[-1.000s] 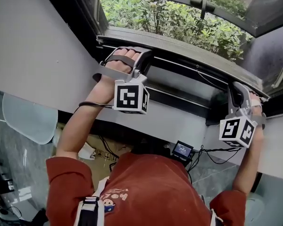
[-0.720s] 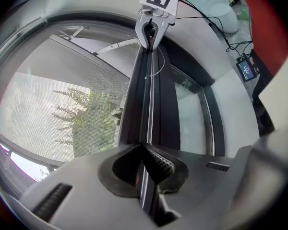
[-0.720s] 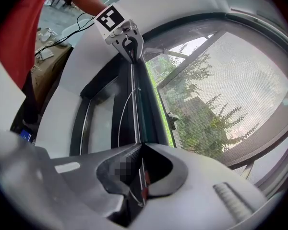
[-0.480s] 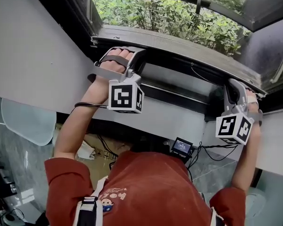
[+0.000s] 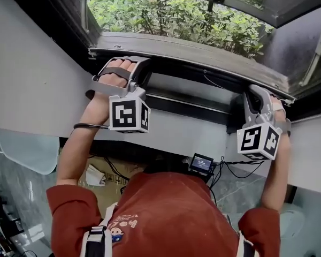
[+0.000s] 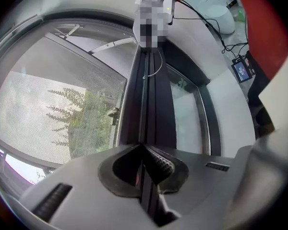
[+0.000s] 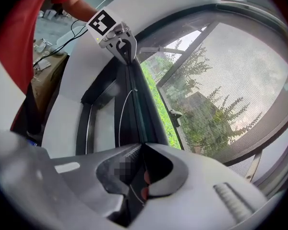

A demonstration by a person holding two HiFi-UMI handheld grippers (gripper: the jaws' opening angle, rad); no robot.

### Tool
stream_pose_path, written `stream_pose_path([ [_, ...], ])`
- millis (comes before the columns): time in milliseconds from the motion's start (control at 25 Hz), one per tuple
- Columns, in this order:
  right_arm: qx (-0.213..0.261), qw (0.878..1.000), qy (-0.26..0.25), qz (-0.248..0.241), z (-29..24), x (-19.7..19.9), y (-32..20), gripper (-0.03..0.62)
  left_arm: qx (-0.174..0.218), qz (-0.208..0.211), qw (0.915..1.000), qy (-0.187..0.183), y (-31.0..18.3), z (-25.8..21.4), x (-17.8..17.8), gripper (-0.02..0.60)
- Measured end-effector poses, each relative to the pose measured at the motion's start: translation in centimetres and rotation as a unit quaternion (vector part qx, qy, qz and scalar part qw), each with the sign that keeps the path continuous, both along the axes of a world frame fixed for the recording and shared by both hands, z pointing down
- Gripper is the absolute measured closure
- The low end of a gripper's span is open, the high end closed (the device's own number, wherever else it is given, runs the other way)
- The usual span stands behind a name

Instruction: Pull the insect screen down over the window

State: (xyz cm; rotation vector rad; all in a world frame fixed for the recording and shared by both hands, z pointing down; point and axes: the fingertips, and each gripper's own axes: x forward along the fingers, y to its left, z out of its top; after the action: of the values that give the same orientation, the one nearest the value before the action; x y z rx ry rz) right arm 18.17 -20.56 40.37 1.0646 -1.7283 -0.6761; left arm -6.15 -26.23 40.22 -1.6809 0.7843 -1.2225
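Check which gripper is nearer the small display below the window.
Right. The right gripper has its jaws shut on the screen bar just above and right of the small display. The left gripper clamps the bar's other end, farther off to the upper left.

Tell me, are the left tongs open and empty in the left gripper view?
No, the left tongs are shut on the dark screen bar, which runs between them.

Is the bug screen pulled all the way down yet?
Nearly. Done: the grey mesh screen already covers the leafy view. In hand: the left gripper and right gripper are both shut on its dark pull bar. Left: a pale strip shows between the bar and the dark lower frame, so probably one last bit.
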Motion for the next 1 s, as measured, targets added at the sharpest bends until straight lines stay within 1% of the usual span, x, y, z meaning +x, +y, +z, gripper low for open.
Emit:
stream_pose_path([
  [120,0.007,1.000,-0.002,-0.007,-0.1,0.0,-0.4,0.562,-0.006,0.003,0.9999,0.008,-0.1,0.0,-0.1,0.563],
  [360,0.013,0.999,-0.031,-0.016,-0.4,0.5,-0.5,0.554,-0.017,0.009,0.9997,0.018,-0.2,-0.2,0.3,0.561],
  [480,0.031,0.998,-0.046,-0.010,-0.5,0.5,-0.5,0.551,-0.005,0.000,0.9997,0.023,-0.2,-0.4,0.3,0.560],
  [560,0.037,0.998,-0.042,-0.008,-0.3,0.7,-0.4,0.551,0.003,-0.005,0.9995,0.031,-0.1,-0.2,0.4,0.560],
  [680,0.049,0.998,-0.028,-0.004,-0.2,1.3,-0.2,0.550,0.010,0.002,0.9988,0.047,-0.2,-0.1,1.1,0.560],
  [880,0.064,0.997,-0.042,0.001,-0.7,0.7,-0.5,0.541,0.012,0.011,0.9976,0.067,-0.2,-0.4,0.5,0.560],
  [920,0.068,0.997,-0.044,0.001,-1.0,0.7,-0.7,0.537,0.012,0.012,0.9974,0.070,-0.2,-0.6,0.5,0.553],
  [960,0.068,0.997,-0.045,0.003,-1.2,0.7,-0.8,0.537,0.011,0.012,0.9972,0.073,-0.2,-0.8,0.6,0.534],
  [1000,0.060,0.997,-0.045,0.006,-1.3,0.8,-0.9,0.542,0.007,0.010,0.9971,0.075,-0.3,-0.9,0.6,0.518],
])
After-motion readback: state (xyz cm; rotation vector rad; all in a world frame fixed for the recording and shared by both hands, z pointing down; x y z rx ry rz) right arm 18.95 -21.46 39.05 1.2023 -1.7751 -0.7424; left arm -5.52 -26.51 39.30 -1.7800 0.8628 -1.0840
